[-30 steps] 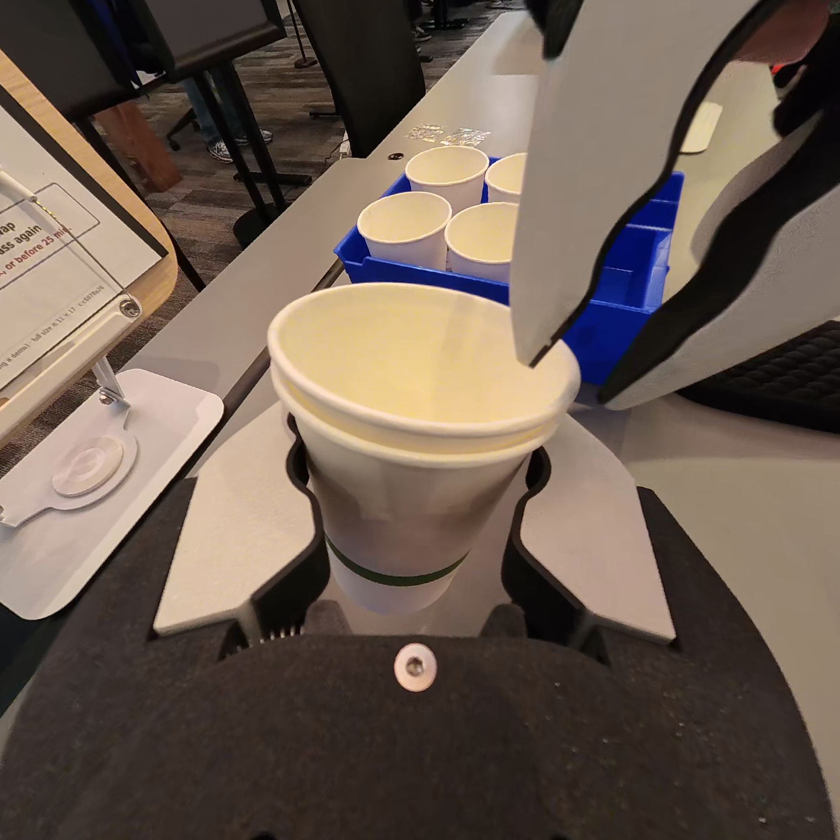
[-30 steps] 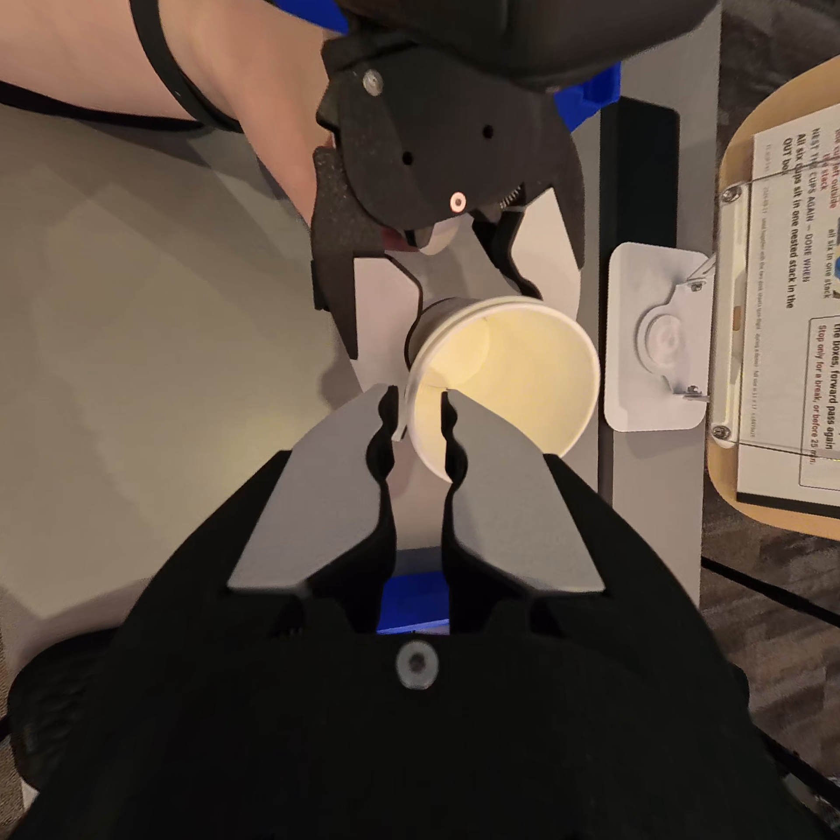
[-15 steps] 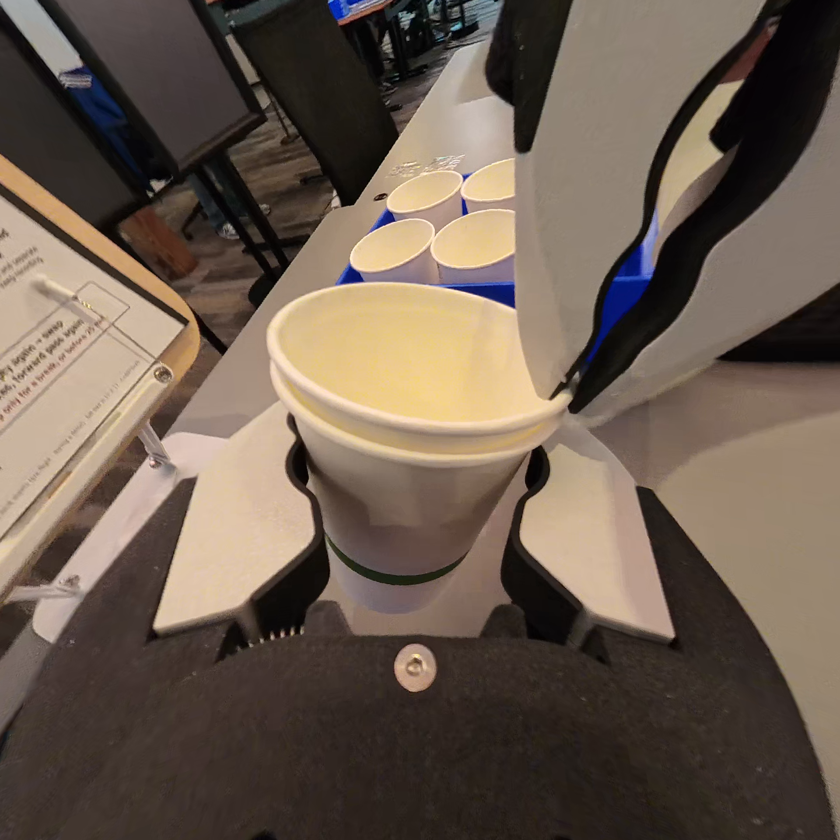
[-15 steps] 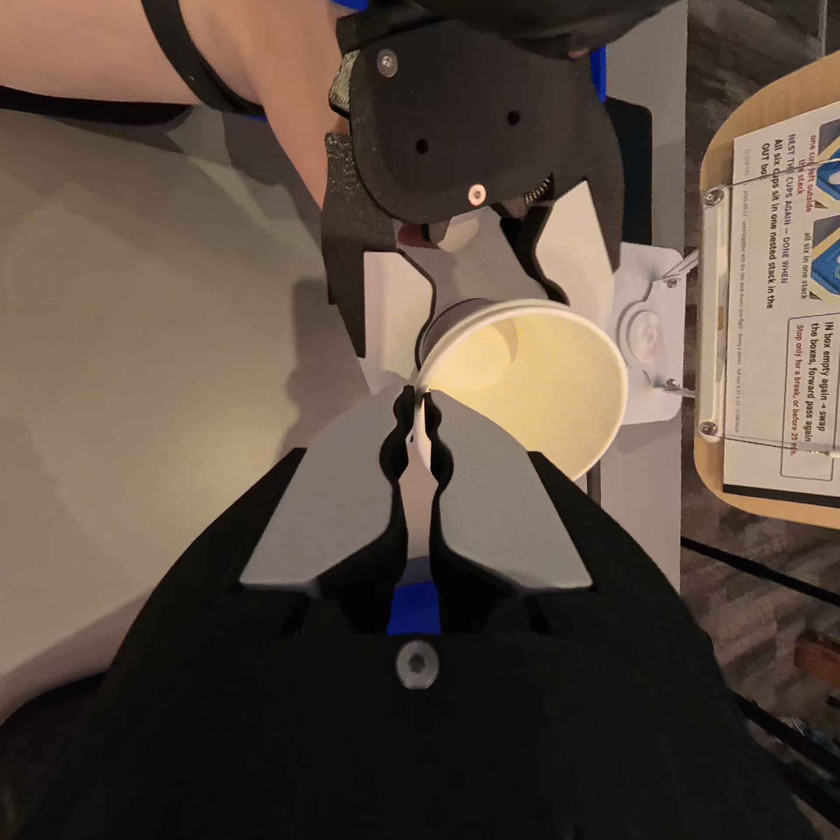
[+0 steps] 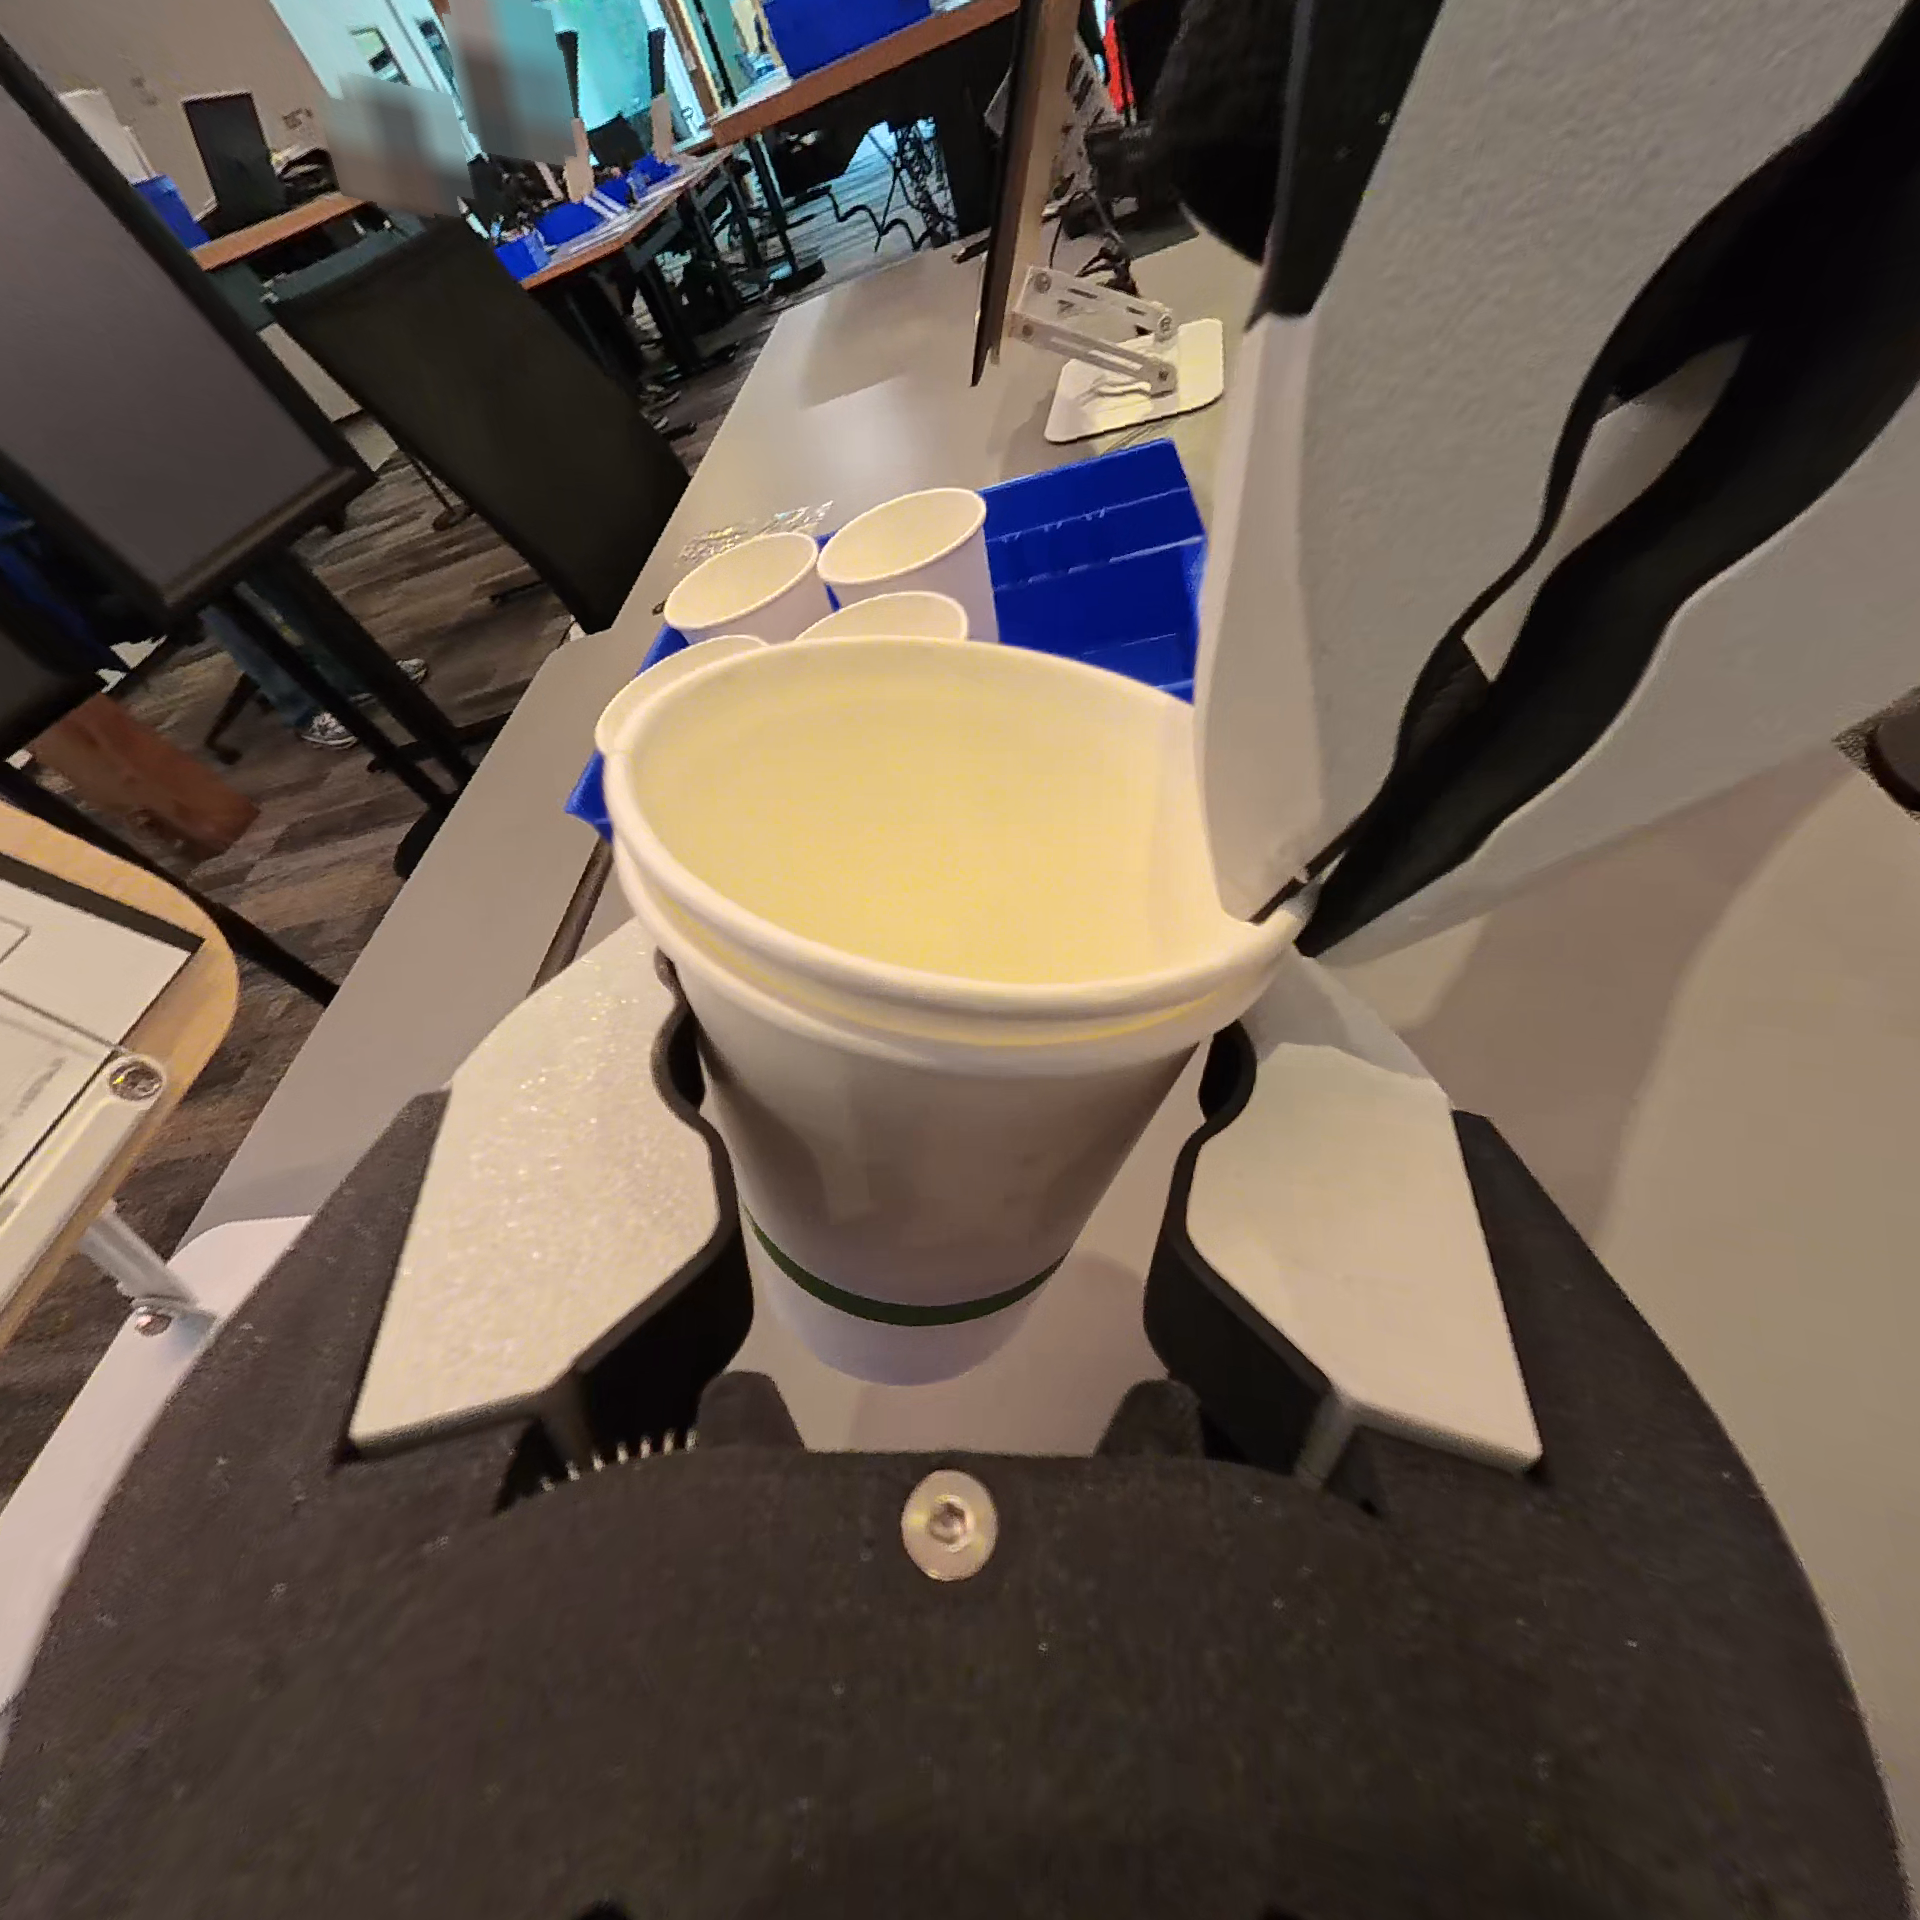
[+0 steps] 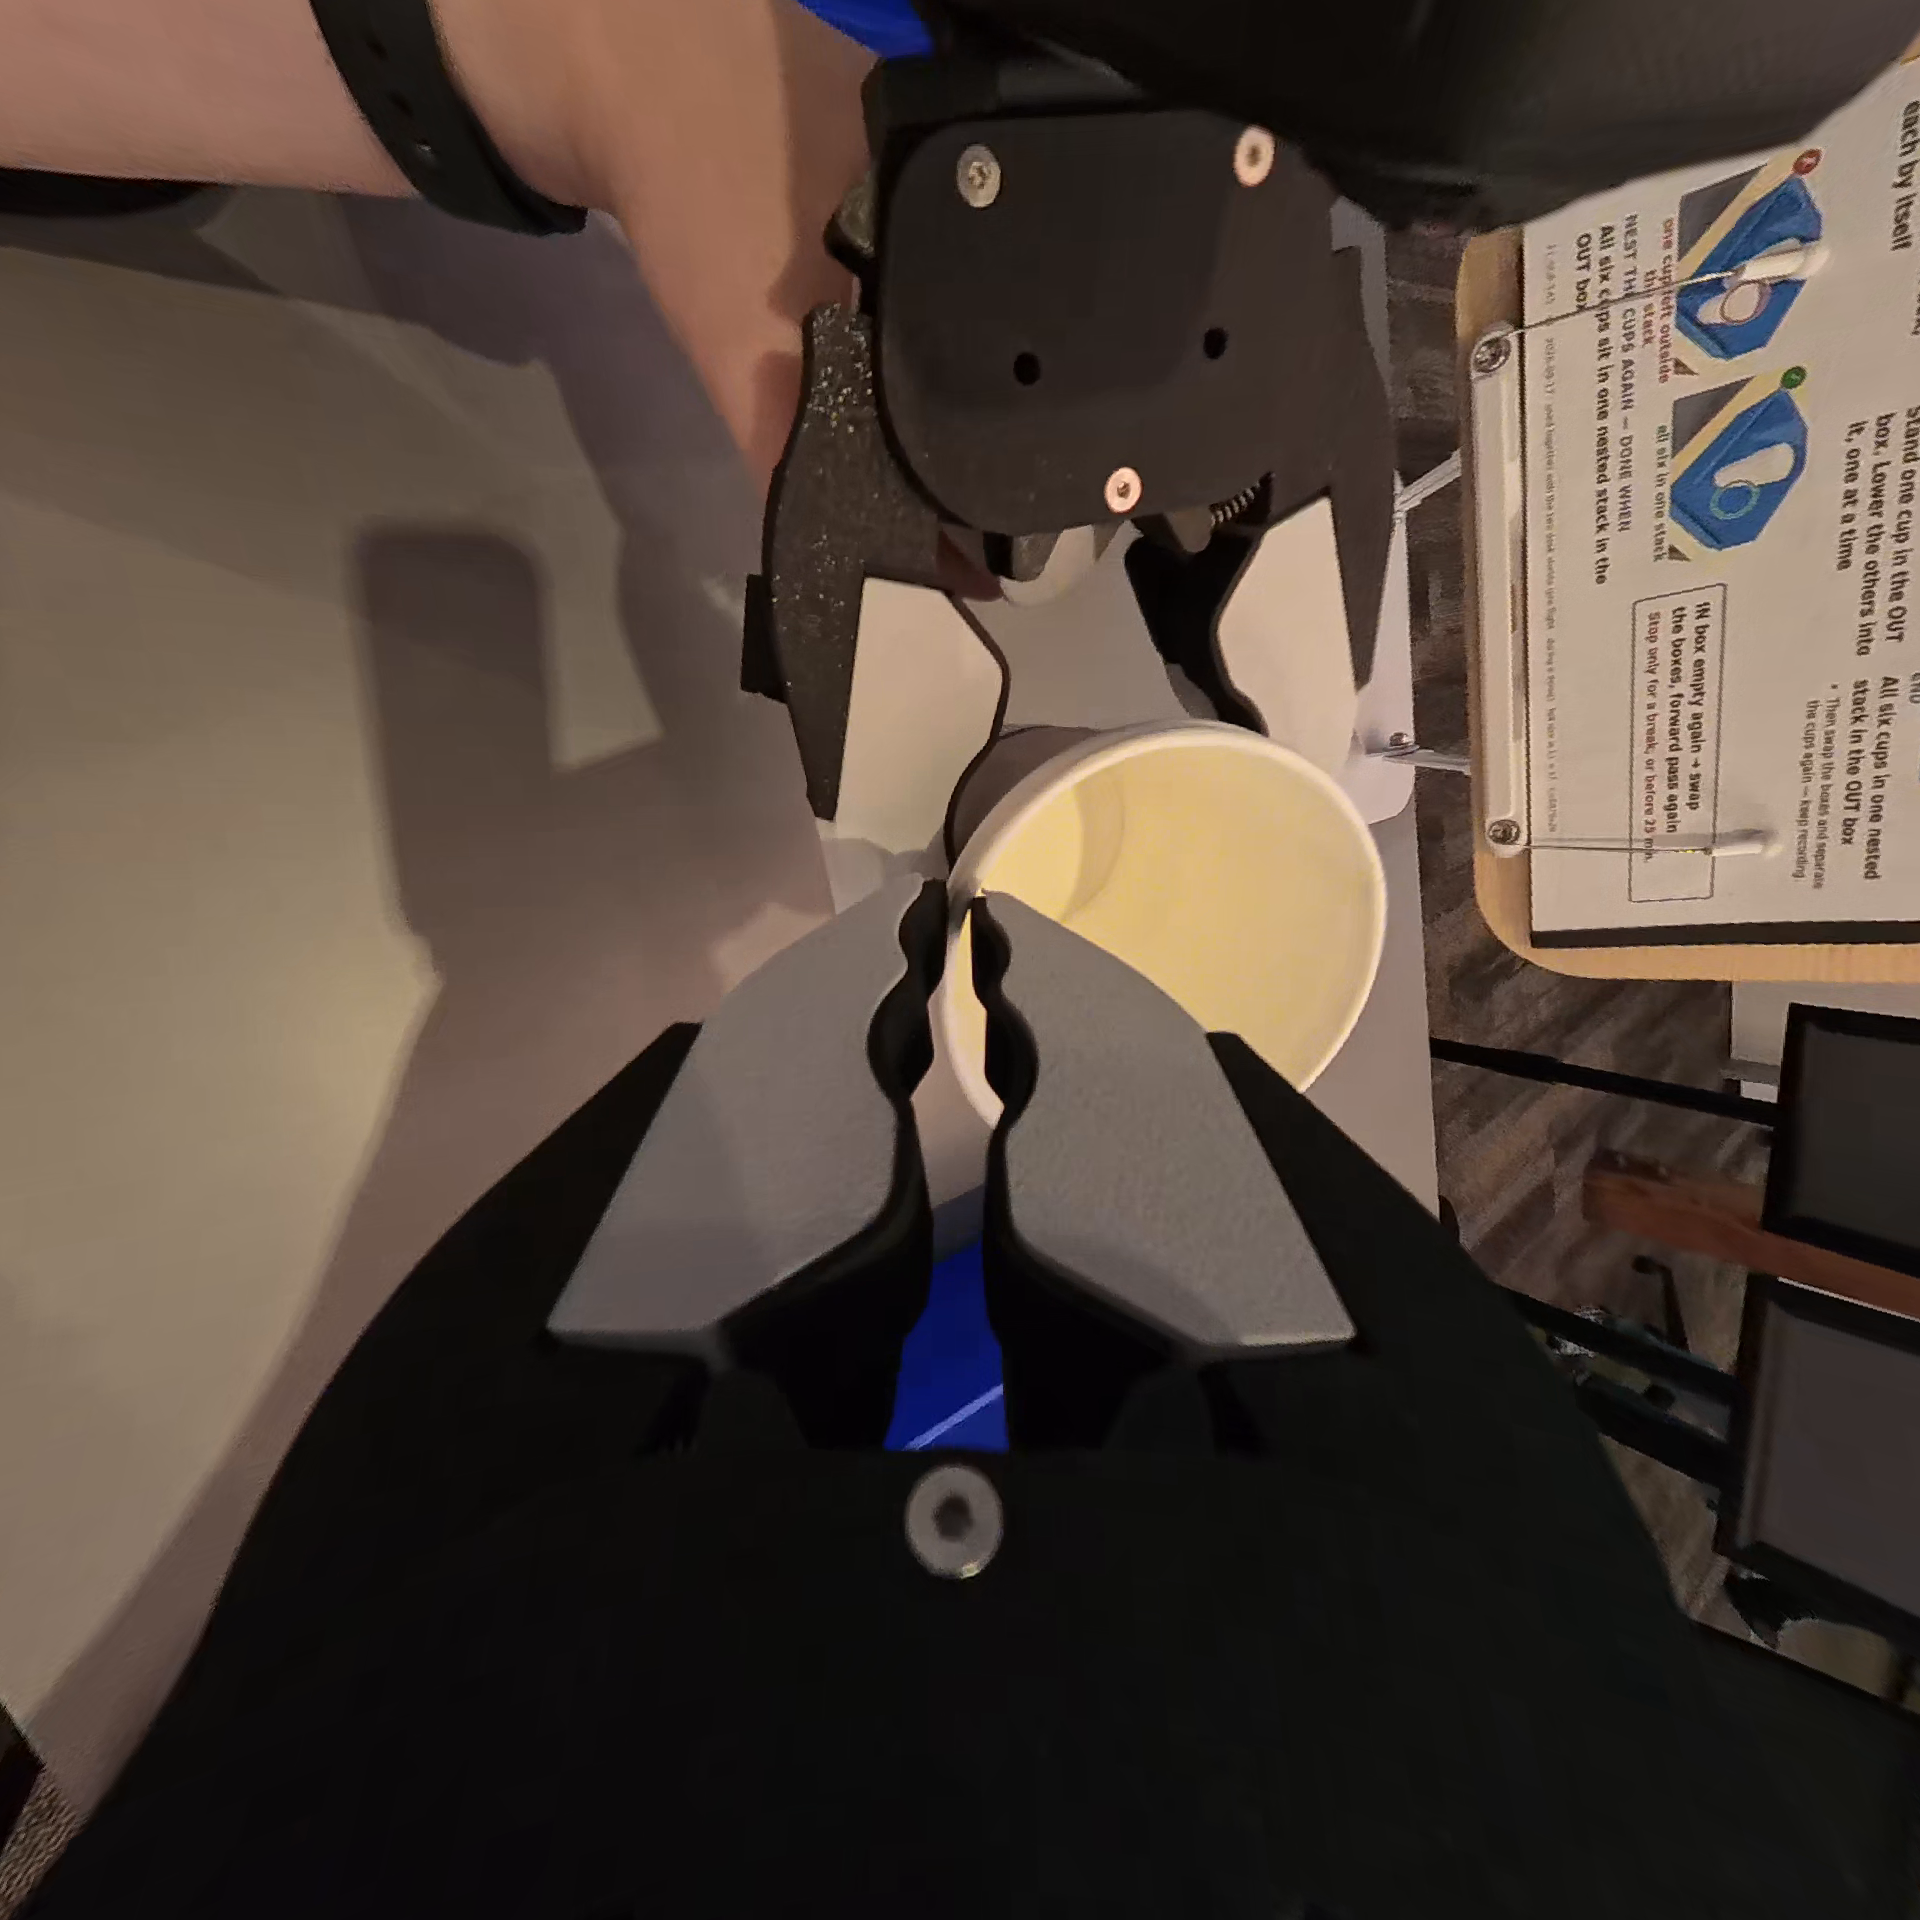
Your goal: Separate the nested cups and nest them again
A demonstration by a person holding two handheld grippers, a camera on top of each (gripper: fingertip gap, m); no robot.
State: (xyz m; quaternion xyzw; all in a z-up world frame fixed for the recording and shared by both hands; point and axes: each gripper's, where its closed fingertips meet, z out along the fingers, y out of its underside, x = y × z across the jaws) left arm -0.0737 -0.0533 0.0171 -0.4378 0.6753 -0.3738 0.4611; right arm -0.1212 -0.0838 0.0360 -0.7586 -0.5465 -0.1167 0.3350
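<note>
- A stack of two nested white paper cups is held upright between the fingers of the left gripper (image 5: 951, 1174), which are spread to the width of the outer cup (image 5: 914, 1174) and pressed against its sides above a green band.
- The rim of the inner cup (image 5: 935, 831) is seen raised slightly above the outer cup's rim, more so on the side where the right gripper has hold.
- The right gripper (image 6: 958, 902) is brought down from above; its fingers are closed almost fully, with the wall of the inner cup (image 6: 1184, 904) pinched between them at the rim, one finger inside and one outside.
- In the left wrist view, the right gripper (image 5: 1294, 904) is seen at the right side of the rim.
- In the right wrist view, the left gripper (image 6: 1112, 717) is seen just beyond the cup, held by a person's hand (image 6: 717, 239) with a black strap (image 6: 436, 135) at the wrist.
- Four single white cups (image 5: 743, 597) are seen standing ahead of the left gripper in a blue bin (image 5: 1091, 561) on the grey worktop (image 5: 883, 416).
- A printed instruction sheet (image 6: 1745, 582) on a wooden board is seen to the right of the right gripper, beyond the worktop's edge.
</note>
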